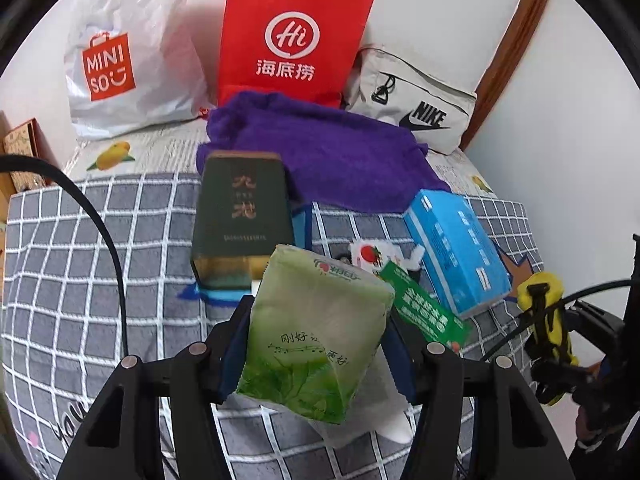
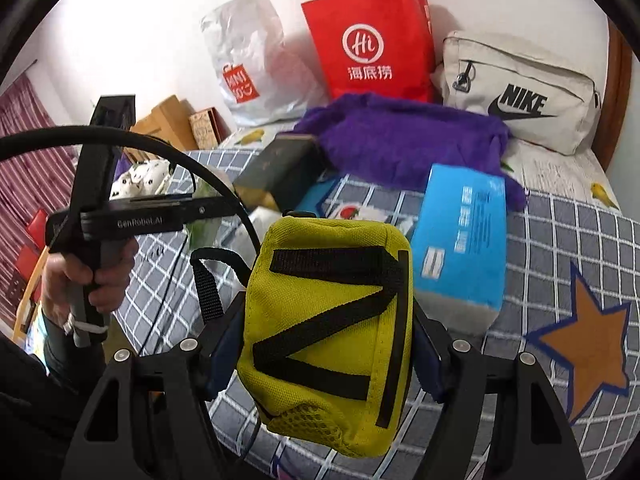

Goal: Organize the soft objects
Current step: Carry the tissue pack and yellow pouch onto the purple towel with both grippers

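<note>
Gripped between the blue pads of the left gripper [image 1: 316,344], in the left wrist view, is a green tissue pack [image 1: 316,336], pinched from both sides and held above the grey checked bedspread [image 1: 100,240]. Places are given from the purple towel [image 1: 320,156], which lies crumpled near the head of the bed. Against its near left edge a dark green box [image 1: 242,220] is stood. At its near right corner a blue tissue box [image 1: 456,252] is laid at a slant. Behind it a red paper bag [image 1: 292,40] is set upright, with a white Miniso bag [image 1: 128,52] to the left and a white Nike pouch [image 1: 412,100] to the right. A green flat packet [image 1: 424,304] is seen between the held pack and the blue box.

In the right wrist view, a yellow pouch [image 2: 332,332] with black straps is clamped by the right gripper [image 2: 328,340], its pads pressed on both sides, and is held above the bedspread [image 2: 560,240]. The purple towel [image 2: 408,140] is seen beyond it, with the blue tissue box [image 2: 460,240] at its near right edge and the dark green box [image 2: 280,164] at its left. The red bag [image 2: 372,40] and Nike pouch [image 2: 520,88] are seen behind the towel. The person's left hand [image 2: 80,280] is seen far left on a gripper handle.
</note>
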A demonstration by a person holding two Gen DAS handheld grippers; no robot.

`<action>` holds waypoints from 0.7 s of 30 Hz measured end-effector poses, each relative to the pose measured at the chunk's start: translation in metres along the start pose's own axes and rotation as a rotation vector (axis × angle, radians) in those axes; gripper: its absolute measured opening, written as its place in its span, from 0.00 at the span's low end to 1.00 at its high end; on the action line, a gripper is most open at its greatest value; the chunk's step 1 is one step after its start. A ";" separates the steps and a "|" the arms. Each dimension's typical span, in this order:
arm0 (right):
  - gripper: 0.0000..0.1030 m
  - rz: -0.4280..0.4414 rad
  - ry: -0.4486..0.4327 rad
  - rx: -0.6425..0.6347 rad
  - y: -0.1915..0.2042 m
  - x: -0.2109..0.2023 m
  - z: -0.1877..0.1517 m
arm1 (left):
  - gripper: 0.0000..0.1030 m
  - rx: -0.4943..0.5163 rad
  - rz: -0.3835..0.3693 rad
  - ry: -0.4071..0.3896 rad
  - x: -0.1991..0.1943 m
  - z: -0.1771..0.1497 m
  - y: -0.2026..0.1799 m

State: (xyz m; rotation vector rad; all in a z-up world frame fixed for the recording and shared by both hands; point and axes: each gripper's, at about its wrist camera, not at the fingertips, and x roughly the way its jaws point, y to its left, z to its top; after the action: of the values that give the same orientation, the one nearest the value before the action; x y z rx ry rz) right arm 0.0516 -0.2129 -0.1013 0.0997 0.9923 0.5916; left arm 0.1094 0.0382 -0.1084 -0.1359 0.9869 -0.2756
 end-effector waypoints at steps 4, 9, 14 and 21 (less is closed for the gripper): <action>0.70 0.006 -0.019 0.006 -0.005 0.000 0.009 | 0.56 0.006 0.017 -0.015 0.001 0.011 0.001; 0.70 0.005 -0.049 0.012 -0.011 -0.004 0.023 | 0.56 0.025 0.048 -0.029 0.002 0.020 0.000; 0.70 -0.025 -0.076 -0.005 -0.013 -0.006 0.040 | 0.56 0.026 0.048 -0.040 0.001 0.029 0.002; 0.70 -0.040 -0.092 0.013 -0.029 0.002 0.062 | 0.56 -0.004 0.096 -0.044 -0.002 0.037 0.020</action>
State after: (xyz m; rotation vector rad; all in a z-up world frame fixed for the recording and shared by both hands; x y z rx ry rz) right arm 0.1148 -0.2248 -0.0783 0.1174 0.9067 0.5398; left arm 0.1430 0.0576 -0.0912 -0.0980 0.9473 -0.1821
